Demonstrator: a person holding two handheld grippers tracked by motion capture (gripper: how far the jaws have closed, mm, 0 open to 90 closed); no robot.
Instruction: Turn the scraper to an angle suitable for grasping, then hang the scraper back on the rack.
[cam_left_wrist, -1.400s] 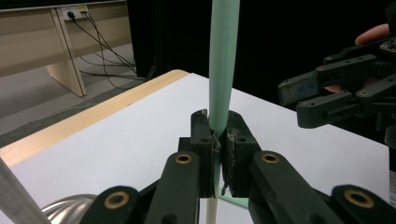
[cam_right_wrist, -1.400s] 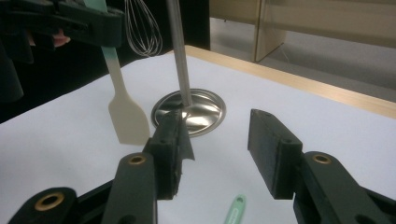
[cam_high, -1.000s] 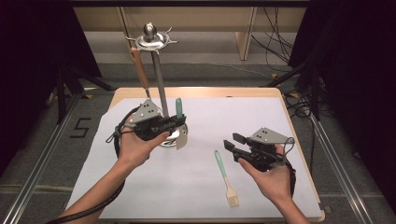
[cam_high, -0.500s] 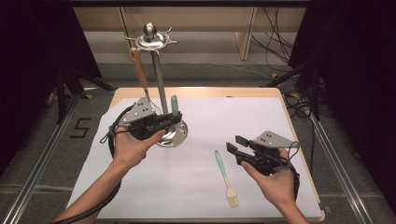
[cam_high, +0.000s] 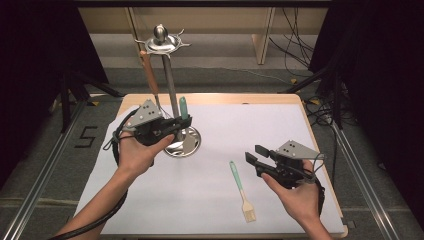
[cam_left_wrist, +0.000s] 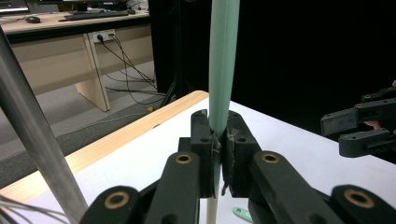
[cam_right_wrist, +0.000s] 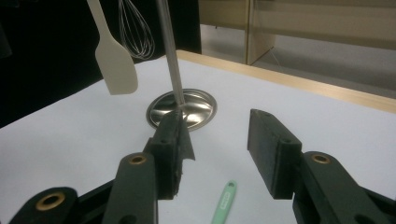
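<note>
Pinching an upright green spatula handle (cam_left_wrist: 223, 70), left tongs (cam_left_wrist: 216, 149); right tongs (cam_right_wrist: 224, 140) spread.

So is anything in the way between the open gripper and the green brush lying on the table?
Nothing visible. The right gripper hovers open beside the green brush, with bare white tabletop between them. The utensil stand sits farther off, near the left gripper.

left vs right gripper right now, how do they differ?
The left gripper is shut on a green-handled utensil, held upright; the right gripper is open with nothing between its jaws. The left gripper sits beside the utensil stand; the right gripper hovers near the table's right side, next to the pastry brush lying flat on the white sheet. Both are black, two-jawed, hand-held with a grey plate on top.
</note>
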